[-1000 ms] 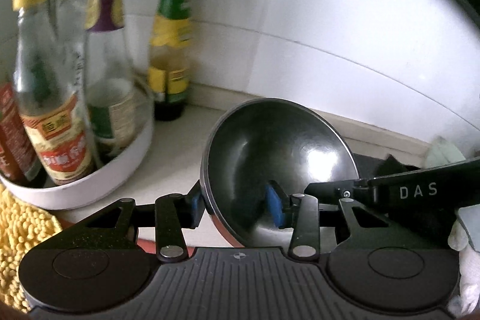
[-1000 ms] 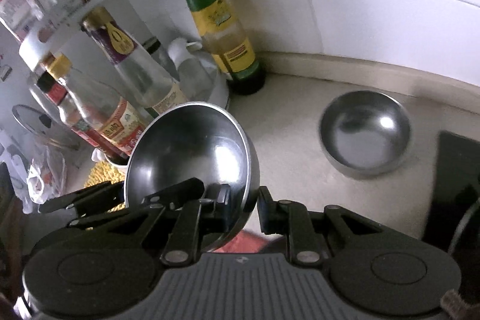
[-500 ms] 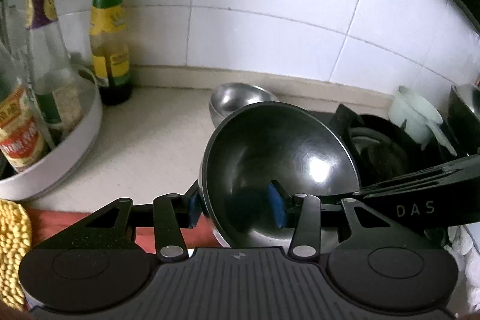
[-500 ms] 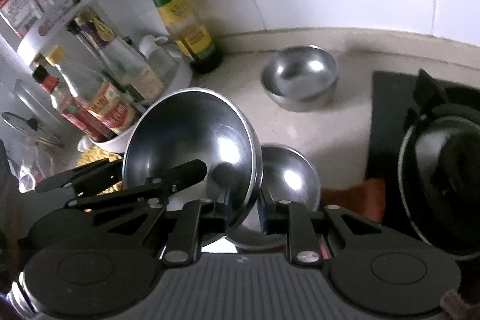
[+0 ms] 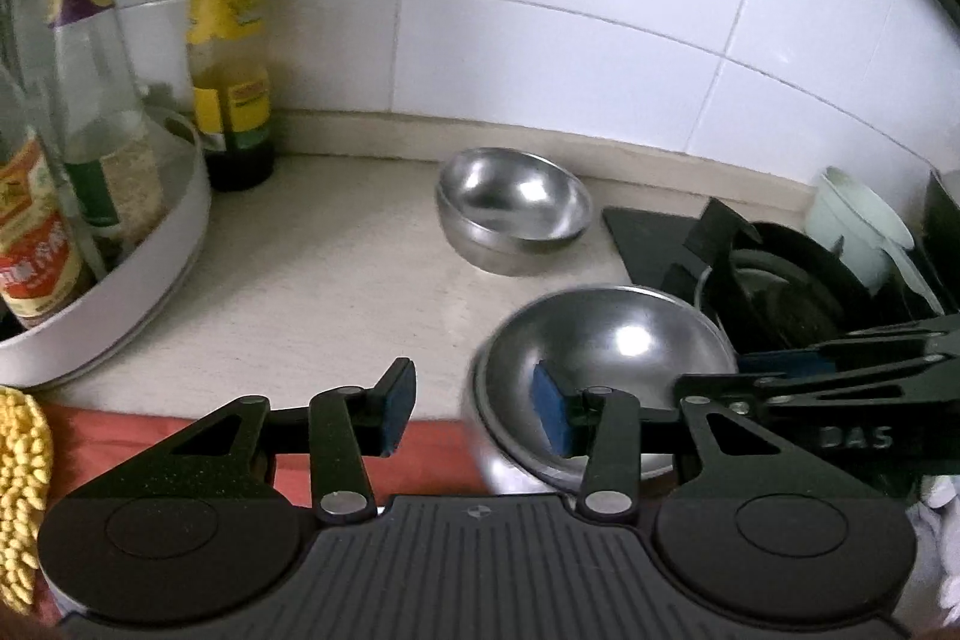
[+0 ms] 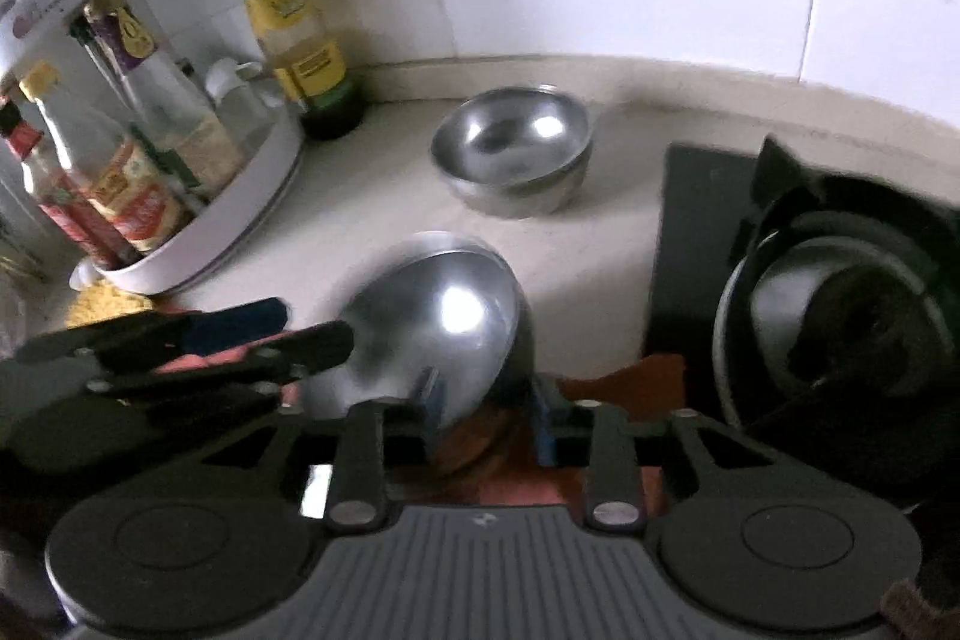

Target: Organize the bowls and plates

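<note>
Right wrist view shows the right gripper [image 6: 489,415] clamping the steel bowl [image 6: 438,322] at the desk's [image 6: 360,196] front edge, the left gripper [image 5: 474,409] gaping empty, so the next move likely nests it in the bowl stack [image 6: 513,154] near the back.

The near bowl [image 6: 432,328] is motion-blurred in the right wrist view, and its lower rim is hidden behind the right gripper [image 6: 486,415]. The left gripper [image 6: 180,346] there is blurred. Bottle labels [image 5: 36,256] are too blurred to read.

left hand-held gripper [image 5: 474,409] spread wide; right hand-held gripper [image 6: 489,415] clamped
</note>
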A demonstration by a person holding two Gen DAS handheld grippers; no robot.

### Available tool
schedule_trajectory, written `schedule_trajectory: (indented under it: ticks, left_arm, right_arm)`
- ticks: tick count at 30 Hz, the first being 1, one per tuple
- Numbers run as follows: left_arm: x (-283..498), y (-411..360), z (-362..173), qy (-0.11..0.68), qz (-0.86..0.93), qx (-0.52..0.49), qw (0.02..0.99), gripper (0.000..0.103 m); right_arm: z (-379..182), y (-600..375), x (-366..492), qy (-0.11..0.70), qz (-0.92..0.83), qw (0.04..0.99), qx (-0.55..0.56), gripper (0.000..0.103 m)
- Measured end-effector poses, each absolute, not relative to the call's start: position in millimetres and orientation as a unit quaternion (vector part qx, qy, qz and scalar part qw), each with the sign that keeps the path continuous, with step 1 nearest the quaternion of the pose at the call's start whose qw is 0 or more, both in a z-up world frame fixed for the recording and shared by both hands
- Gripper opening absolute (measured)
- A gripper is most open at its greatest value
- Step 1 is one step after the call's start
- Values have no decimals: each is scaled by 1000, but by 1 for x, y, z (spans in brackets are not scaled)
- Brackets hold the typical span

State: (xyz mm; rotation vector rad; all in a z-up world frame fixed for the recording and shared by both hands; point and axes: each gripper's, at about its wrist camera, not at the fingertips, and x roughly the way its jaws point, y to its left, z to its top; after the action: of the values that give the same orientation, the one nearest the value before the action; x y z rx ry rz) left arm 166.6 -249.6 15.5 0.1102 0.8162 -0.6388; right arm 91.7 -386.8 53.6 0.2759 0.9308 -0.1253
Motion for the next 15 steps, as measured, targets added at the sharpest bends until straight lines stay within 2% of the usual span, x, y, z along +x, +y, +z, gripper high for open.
schedule_trajectory:
  ticks: [10,15]
  left_arm:
    - [179,-247,21,387,-295,44,873,58]
    - [185,-251,8,404,-304,34,862,58]
  right_arm:
    - [61,-402,78,425,-71,894,118,35]
    - [57,-418,80,376,-102,909,148,35]
